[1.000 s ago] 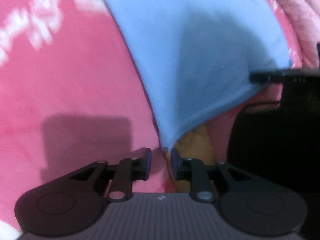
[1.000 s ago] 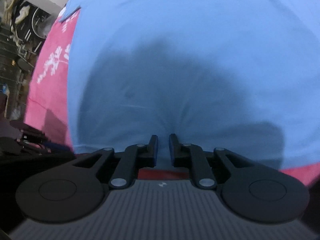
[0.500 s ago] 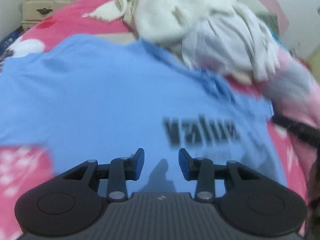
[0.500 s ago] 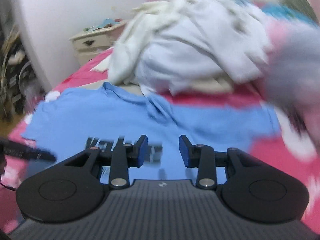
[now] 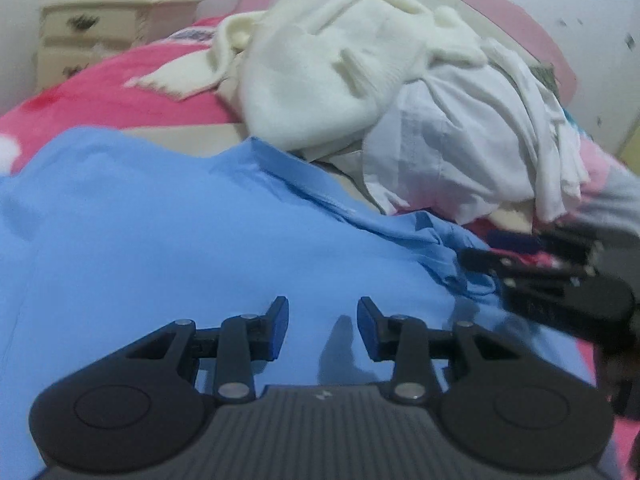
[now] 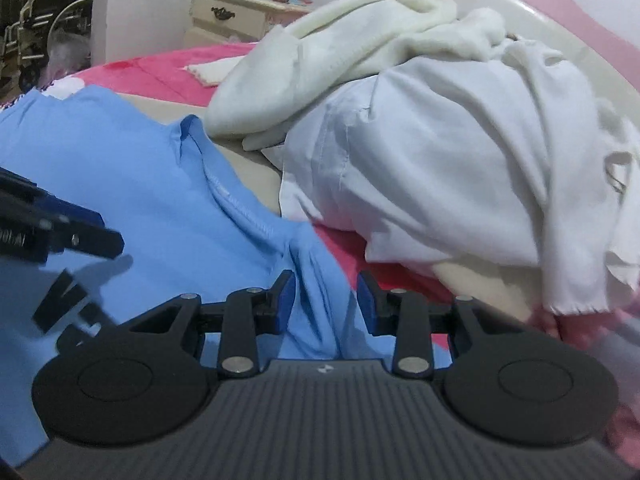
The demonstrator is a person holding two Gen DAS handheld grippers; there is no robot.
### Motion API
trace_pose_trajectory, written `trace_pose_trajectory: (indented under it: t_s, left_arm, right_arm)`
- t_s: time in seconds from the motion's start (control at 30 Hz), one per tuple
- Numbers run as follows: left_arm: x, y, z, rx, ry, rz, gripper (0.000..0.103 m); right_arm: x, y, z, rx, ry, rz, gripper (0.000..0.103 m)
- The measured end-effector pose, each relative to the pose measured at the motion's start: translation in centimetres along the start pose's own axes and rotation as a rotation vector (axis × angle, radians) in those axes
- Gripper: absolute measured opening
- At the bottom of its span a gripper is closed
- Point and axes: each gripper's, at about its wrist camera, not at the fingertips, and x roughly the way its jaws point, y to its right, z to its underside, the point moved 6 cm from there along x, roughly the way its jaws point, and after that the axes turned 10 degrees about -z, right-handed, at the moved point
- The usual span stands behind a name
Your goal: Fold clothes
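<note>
Item: blue shirt (image 5: 168,248), spread flat on the pink bed (image 6: 160,72), collar toward the white clothes pile (image 6: 420,152). Left gripper (image 5: 322,328) released, empty, over the shirt's middle. Right gripper (image 6: 326,304) parted, straddling the bunched shoulder fold without pinching it; nearer that edge. Hem and far sleeve are cut off; the chest print is blurred.

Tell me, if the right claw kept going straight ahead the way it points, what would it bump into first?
Probably the blue shirt: the open right claw points down at its bunched edge, near the pink bedcover. Depth is unclear.
</note>
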Motion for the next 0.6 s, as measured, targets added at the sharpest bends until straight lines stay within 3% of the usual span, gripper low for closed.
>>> trace_pose_trajectory:
  t_s: [0.07,0.1,0.37,0.57,0.6]
  left_arm:
    - [0.3,0.2,0.1,0.026,0.011,-0.011,0.039]
    - [0.5,0.3,0.2,0.035,0.015,-0.014,0.039]
    - [0.8,1.0,0.6,0.113,0.045,-0.036,0.039]
    - [1.2,0.4,-0.6,0.104,0.069,-0.041,0.039]
    - [1.3,0.3,-0.9,0.092,0.068,-0.037,0.039]
  right_arm:
    - [1.3,0.8,0.0,-0.023,-0.041,0.017,0.005]
    - [1.6,1.5,0.0,-0.021,-0.042,0.044,0.004]
    - [1.3,6.5,-1.3,0.141,0.103,0.118,0.004]
    - [0.3,9.3,-0.5,0.433,0.204,-0.015,0.013]
    - [-0.3,9.5,-0.3,0.472,0.221,-0.035,0.020]
